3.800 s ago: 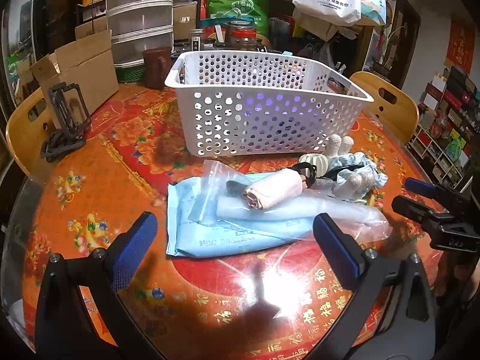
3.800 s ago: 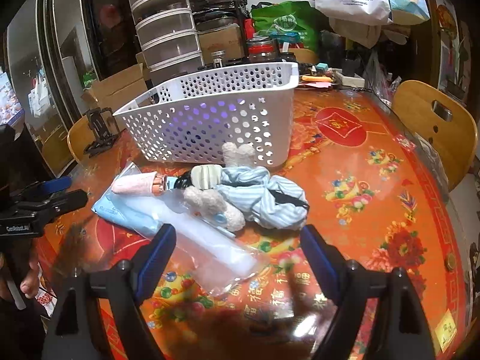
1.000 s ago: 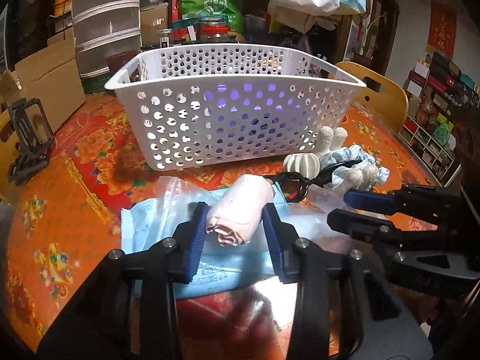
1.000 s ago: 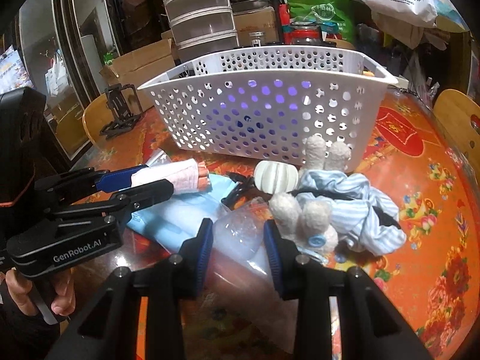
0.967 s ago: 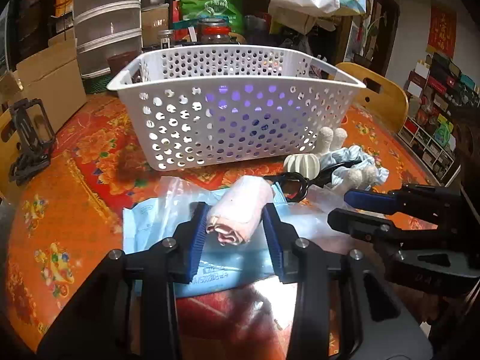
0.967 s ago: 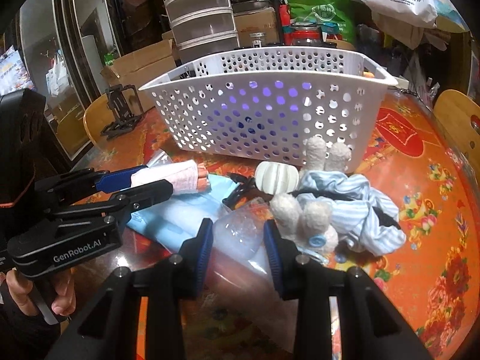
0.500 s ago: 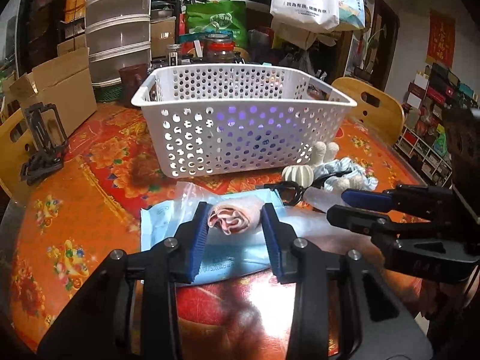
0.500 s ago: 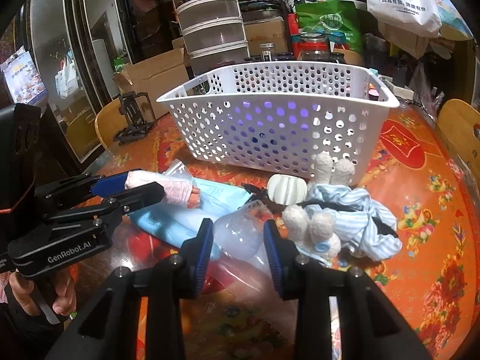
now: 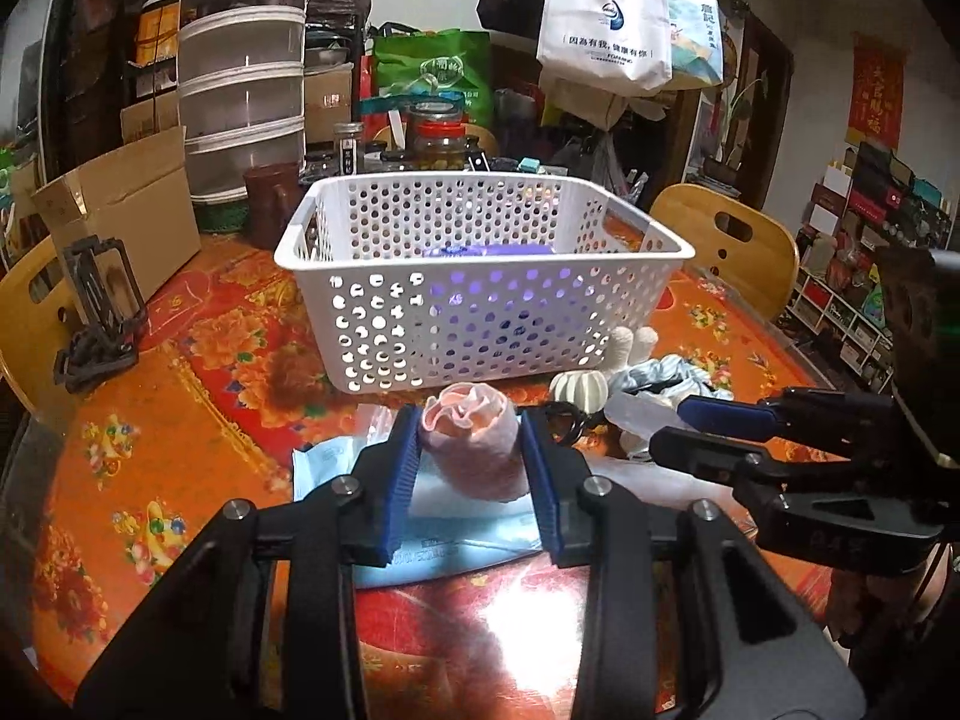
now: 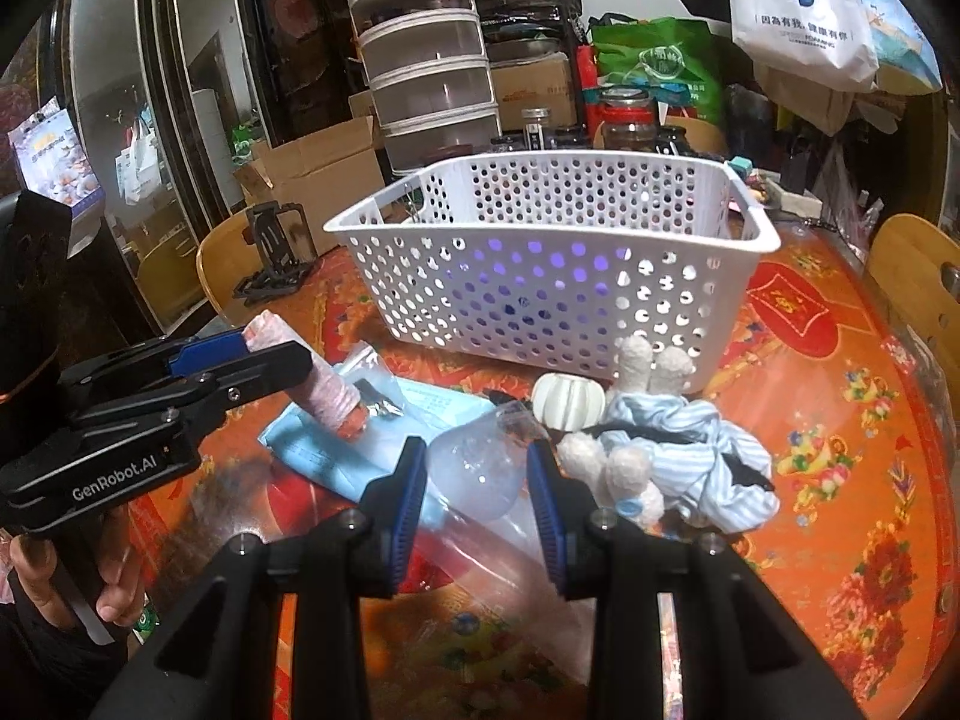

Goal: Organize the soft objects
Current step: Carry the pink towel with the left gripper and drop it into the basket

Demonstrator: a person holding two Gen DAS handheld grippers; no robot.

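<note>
The surface (image 9: 180,420) is a round table under an orange-red floral cloth with a glossy cover that throws back the overhead light. At its middle stands a white perforated basket (image 9: 480,276), with something purple lying on its floor. In front of the basket lie a pale blue packet (image 9: 456,516), a clear plastic bag (image 10: 474,474), a small white ribbed pumpkin-shaped item (image 10: 567,399) and a heap of striped blue cloth with white plush parts (image 10: 678,456). The left gripper (image 9: 471,468) pinches a rolled pink cloth (image 9: 474,444) between its blue pads, the roll held above the blue packet and tilted, its open end facing the basket. The right gripper (image 10: 477,480) has its pads pressed on the puffed end of the clear plastic bag, just beside the plush heap (the rest of the bag trails down toward the camera). A hand (image 10: 72,588) shows on the left gripper's handle in the right wrist view. At the surface's left edge a black folding stand (image 9: 99,324) sits near a cardboard box (image 9: 126,210). Wooden chairs (image 9: 732,246) ring the surface. Behind it the room is crowded: stacked translucent drawers (image 9: 243,90), jars, a green bag (image 9: 438,78), a white carrier bag (image 9: 603,12) hanging overhead, and shelving along the right wall.
</note>
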